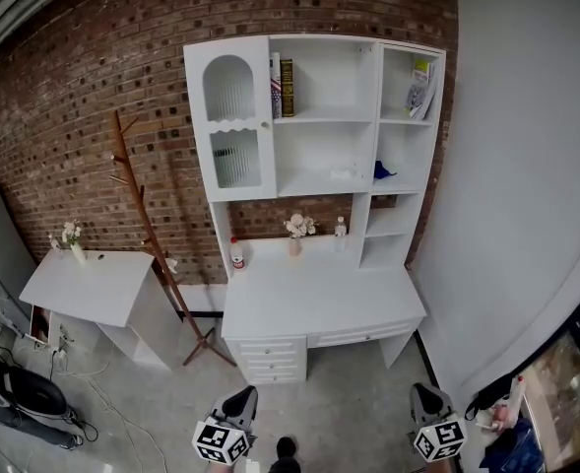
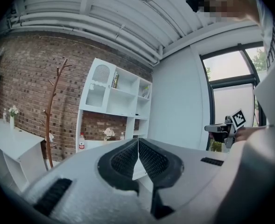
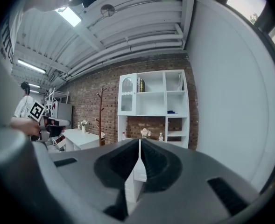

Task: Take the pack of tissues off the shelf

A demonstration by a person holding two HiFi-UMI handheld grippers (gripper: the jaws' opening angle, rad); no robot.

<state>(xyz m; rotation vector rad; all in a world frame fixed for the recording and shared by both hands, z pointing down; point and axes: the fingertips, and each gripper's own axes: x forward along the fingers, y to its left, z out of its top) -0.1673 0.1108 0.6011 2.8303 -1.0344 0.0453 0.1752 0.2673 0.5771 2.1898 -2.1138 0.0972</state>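
Observation:
A white desk with a shelf unit point(image 1: 314, 116) stands against the brick wall, several steps away. A small blue pack point(image 1: 383, 171) lies in the right middle compartment; it is also visible as a blue pack point(image 3: 172, 111) in the right gripper view. Something pale point(image 1: 345, 173) lies on the wide middle shelf, too small to tell what. My left gripper point(image 1: 238, 402) and right gripper point(image 1: 425, 400) are at the bottom edge of the head view, far from the shelf. The left gripper point(image 2: 137, 143) and the right gripper point(image 3: 140, 146) are both shut with nothing between the pads.
On the desk top point(image 1: 319, 294) stand a flower vase point(image 1: 297, 228), a red-labelled bottle point(image 1: 237, 254) and a small bottle point(image 1: 340, 228). A wooden coat rack point(image 1: 147, 230) and a white side table point(image 1: 88, 284) are on the left. A plain wall point(image 1: 526, 215) is on the right. Cables point(image 1: 102, 402) lie on the floor.

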